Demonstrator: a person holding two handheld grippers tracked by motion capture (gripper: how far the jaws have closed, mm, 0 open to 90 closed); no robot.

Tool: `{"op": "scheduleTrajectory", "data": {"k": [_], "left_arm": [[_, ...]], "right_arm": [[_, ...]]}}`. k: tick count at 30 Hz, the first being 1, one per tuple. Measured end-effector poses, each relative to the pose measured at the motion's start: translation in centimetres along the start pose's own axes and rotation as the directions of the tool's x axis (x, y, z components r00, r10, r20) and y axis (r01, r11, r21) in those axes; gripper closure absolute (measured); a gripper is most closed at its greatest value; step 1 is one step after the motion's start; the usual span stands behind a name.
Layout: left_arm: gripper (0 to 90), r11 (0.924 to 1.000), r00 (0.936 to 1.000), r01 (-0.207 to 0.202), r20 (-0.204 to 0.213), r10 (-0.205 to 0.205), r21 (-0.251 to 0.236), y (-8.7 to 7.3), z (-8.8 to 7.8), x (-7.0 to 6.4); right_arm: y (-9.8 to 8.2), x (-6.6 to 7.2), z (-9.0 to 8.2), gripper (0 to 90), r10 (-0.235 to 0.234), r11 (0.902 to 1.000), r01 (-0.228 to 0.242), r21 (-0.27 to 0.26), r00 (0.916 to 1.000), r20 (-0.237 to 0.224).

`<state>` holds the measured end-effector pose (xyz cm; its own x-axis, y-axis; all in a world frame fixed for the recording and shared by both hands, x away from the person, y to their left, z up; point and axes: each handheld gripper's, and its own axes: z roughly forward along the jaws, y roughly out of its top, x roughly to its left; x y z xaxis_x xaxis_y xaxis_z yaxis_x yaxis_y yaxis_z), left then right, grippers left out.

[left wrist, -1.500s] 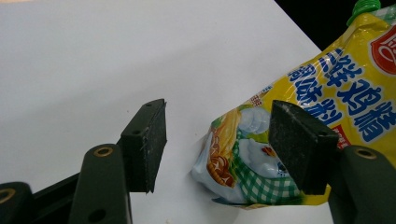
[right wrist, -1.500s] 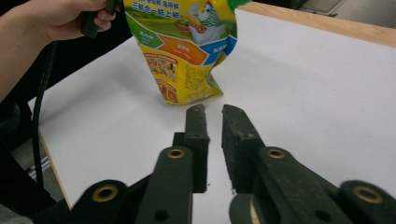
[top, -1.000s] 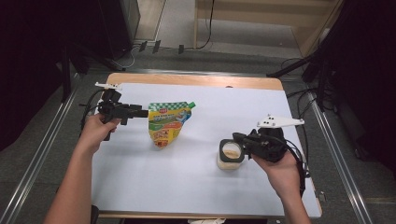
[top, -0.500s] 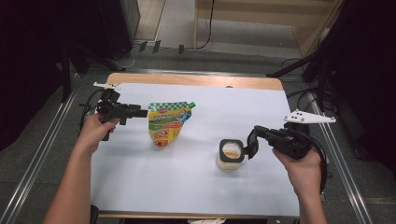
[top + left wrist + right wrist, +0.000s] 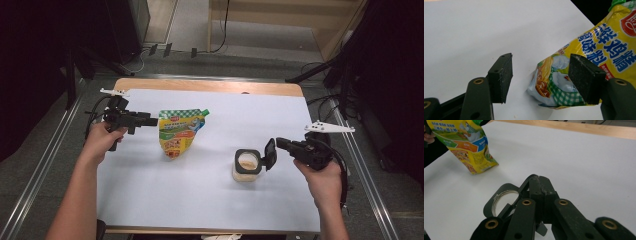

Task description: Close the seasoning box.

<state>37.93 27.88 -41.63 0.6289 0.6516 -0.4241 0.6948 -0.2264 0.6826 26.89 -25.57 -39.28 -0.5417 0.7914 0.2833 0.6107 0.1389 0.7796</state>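
Beside the jar [image 5: 246, 166], the right gripper [image 5: 270, 153] is clamping its black lid [image 5: 499, 202], seemingly; the left gripper [image 5: 541, 75] is waiting, jaws open, nearest the slanting pouch [image 5: 178, 131].

Pouch [image 5: 599, 50]: top and right side cut by left gripper view's edge. Right gripper [image 5: 539, 185]: jaws hide most of the lid [image 5: 499, 202]; jar below it unseen there.

Lying on the table [image 5: 210, 200]: pouch [image 5: 179, 132] well left of the jar [image 5: 246, 167]; lid [image 5: 269, 154] standing just right of the jar.
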Motion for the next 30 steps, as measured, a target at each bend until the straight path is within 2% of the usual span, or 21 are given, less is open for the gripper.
{"op": "scheduleTrajectory", "data": {"k": [5, 12, 21, 30], "left_arm": [[37.2, 1.0000, 1.0000, 0.000, 0.003, 0.000, -0.003, 0.0, 0.0, 0.0], [37.0, 1.0000, 1.0000, 0.001, 0.002, -0.001, 0.000, 0.0, 0.1, 0.0], [36.9, 0.9999, 1.0000, 0.001, 0.008, -0.002, 0.011, 0.0, 0.3, 0.0], [36.9, 0.9999, 1.0000, 0.001, 0.000, -0.001, 0.010, -0.1, 0.2, 0.1]], "right_arm": [[-0.2, 0.2, 0.7, 90.0, 0.008, 1.0000, -0.007, 0.006, 0.9998, -0.020], [-0.5, 1.1, 1.9, 90.0, -0.017, 0.9994, 0.019, 0.028, 0.9988, -0.046], [-0.6, 1.9, 2.7, 90.0, -0.023, 0.9997, 0.024, 0.011, 0.9959, -0.087], [-1.0, 2.9, 3.9, 90.0, -0.059, 0.9981, 0.060, 0.014, 0.9925, -0.108]]}}
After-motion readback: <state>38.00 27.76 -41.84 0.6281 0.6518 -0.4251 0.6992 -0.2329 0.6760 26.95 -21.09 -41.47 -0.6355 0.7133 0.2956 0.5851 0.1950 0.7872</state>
